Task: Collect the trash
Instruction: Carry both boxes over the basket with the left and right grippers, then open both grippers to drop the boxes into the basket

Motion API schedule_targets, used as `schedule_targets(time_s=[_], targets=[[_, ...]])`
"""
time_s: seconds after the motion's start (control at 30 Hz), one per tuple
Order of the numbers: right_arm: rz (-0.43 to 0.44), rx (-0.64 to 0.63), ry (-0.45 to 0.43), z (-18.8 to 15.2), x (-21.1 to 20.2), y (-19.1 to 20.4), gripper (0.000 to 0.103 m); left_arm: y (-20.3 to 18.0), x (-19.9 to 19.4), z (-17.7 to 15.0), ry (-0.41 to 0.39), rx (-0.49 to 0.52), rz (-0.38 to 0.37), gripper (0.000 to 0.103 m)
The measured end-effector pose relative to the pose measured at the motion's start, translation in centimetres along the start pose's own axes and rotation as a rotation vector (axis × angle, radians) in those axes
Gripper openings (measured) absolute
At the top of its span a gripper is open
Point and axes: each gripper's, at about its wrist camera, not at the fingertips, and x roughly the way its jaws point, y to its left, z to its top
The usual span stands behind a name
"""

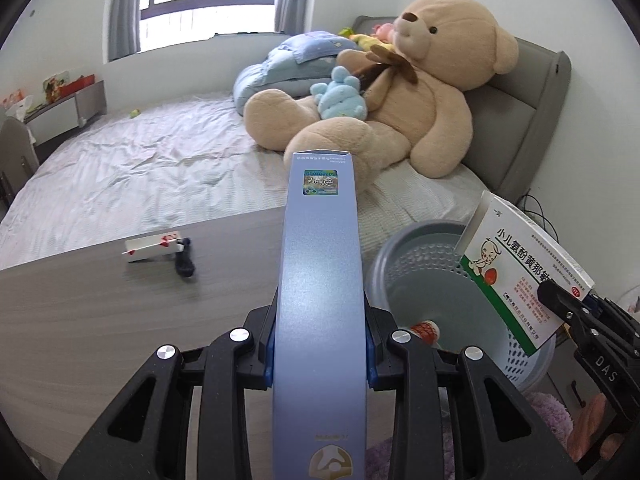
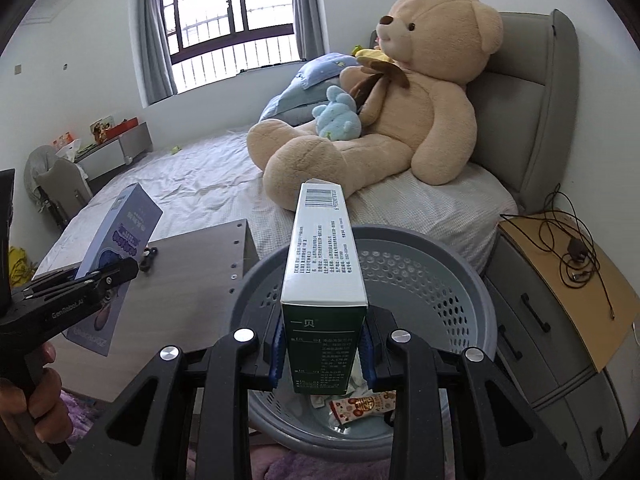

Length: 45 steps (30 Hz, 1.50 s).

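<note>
My left gripper [image 1: 320, 354] is shut on a long blue box [image 1: 320, 272], held over the edge of the wooden table [image 1: 100, 312]. To its right, my right gripper [image 2: 324, 352] is shut on a white and green medicine box [image 2: 324, 276] above the grey perforated bin [image 2: 420, 238]. A red and white wrapper [image 2: 362, 404] and crumpled white paper lie in the bin. The left wrist view shows the medicine box [image 1: 516, 280] over the bin's [image 1: 384, 252] right side. A small white and red carton [image 1: 154, 246] and a dark object [image 1: 184, 262] lie on the table.
Behind the table and bin is a bed [image 1: 140, 168] with a large teddy bear [image 1: 420, 92] against the grey headboard. A nightstand [image 2: 560, 320] with cardboard and cables stands right of the bin. A hand [image 2: 40, 400] holds the left gripper's handle.
</note>
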Motion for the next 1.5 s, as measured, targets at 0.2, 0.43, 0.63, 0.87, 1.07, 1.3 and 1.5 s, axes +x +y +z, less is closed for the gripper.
schedule_targets(time_s=[0.2,0.43,0.63,0.87,1.07,1.3,1.5], targets=[[-0.039,0.075,-0.016,-1.0,-0.2,-2.7,0.028,-3.7,0.5,0.9,0.031,0.057,-0.088,0.031],[-0.062,0.125,-0.046,-1.6,-1.2,-4.8,0.029,-7.2,1.8,1.8,0.09,0.122,-0.158,0.031],[-0.069,0.184,-0.044,-2.6,-0.9,-6.2,0.029,-9.8,3.1,3.1,0.081,0.237,-0.14,0.031],[-0.072,0.21,-0.019,-4.0,0.2,-7.1,0.029,-10.8,5.5,2.7,0.103,0.265,-0.16,0.031],[-0.044,0.241,-0.026,-4.5,0.4,-7.7,0.029,-11.3,7.6,0.8,0.173,0.292,-0.151,0.031],[-0.031,0.252,-0.01,-4.6,0.7,-8.2,0.029,-11.3,7.5,0.7,0.165,0.283,-0.154,0.031],[-0.032,0.252,-0.009,-4.6,0.7,-8.1,0.03,-11.2,7.7,0.6,0.175,0.281,-0.156,0.032]])
